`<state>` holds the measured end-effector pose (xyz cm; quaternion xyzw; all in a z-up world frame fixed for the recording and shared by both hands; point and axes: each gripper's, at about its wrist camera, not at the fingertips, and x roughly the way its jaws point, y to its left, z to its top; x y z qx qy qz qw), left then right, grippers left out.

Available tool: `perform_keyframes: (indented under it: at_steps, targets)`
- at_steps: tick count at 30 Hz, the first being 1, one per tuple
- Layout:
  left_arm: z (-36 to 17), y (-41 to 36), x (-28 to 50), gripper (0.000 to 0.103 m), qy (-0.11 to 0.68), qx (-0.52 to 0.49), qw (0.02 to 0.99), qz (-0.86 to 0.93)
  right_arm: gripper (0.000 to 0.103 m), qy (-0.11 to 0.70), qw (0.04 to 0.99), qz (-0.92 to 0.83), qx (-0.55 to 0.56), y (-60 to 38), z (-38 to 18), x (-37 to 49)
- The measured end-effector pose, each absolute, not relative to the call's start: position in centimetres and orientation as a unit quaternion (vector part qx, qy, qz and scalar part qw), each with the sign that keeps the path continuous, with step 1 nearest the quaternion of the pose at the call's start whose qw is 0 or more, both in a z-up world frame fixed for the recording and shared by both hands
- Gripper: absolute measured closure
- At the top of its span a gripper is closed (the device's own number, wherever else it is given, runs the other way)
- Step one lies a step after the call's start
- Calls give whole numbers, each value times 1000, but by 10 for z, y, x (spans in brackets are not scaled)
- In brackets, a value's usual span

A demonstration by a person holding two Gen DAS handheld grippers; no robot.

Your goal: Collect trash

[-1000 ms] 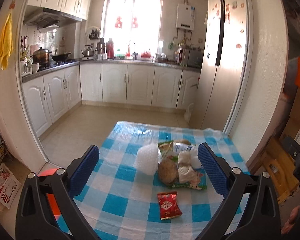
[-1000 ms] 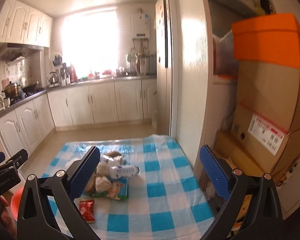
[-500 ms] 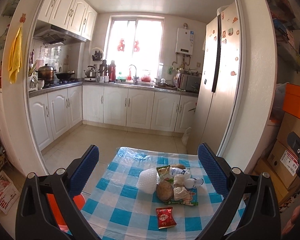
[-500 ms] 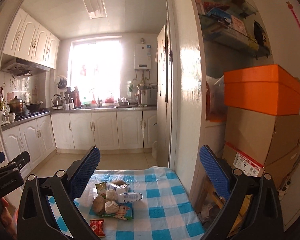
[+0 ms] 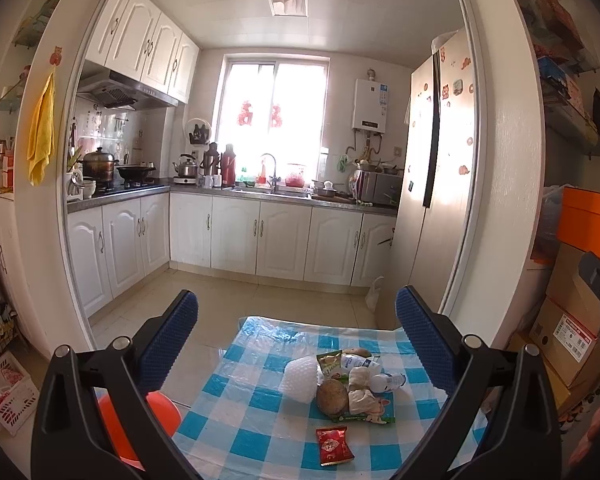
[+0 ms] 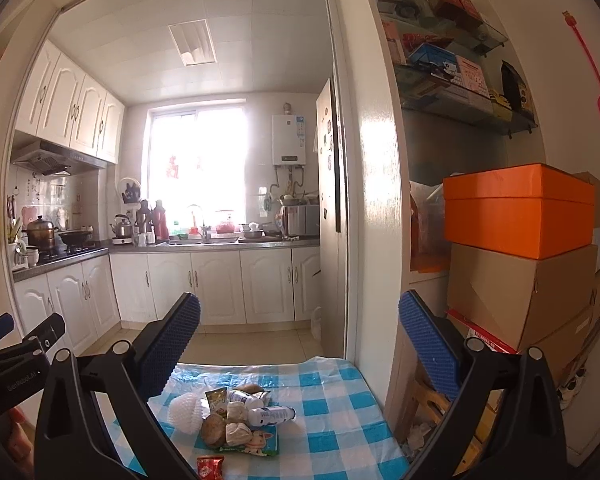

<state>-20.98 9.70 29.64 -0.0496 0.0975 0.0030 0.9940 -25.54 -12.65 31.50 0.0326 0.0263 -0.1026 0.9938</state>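
On the checked blue-and-white tabletop (image 5: 236, 436) ahead of me the trash pile (image 5: 350, 388) sits in a loose cluster: a white foam net (image 5: 300, 378) at its 9 o'clock edge, a brown round lump (image 5: 332, 397) touching it, crumpled wrappers, and a small white bottle (image 6: 271, 415) lying on its side at 3 o'clock. A red sachet (image 5: 334, 446) lies apart at 6 o'clock of the pile. My left gripper (image 5: 296, 340) hangs above the tabletop, its fingers wide apart and holding nothing. My right gripper (image 6: 299, 340) is the same, fingers spread and bare. An orange bin (image 5: 156, 412) shows at the tabletop's 9 o'clock side, on the floor.
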Motion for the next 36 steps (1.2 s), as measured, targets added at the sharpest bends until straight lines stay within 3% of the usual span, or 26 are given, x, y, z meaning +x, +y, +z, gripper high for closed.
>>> perform_keyframes:
  at_steps: [36]
  targets:
    - [288, 98, -211, 3, 86, -37, 995, 22, 5, 25, 996, -61, 55, -137, 298, -253]
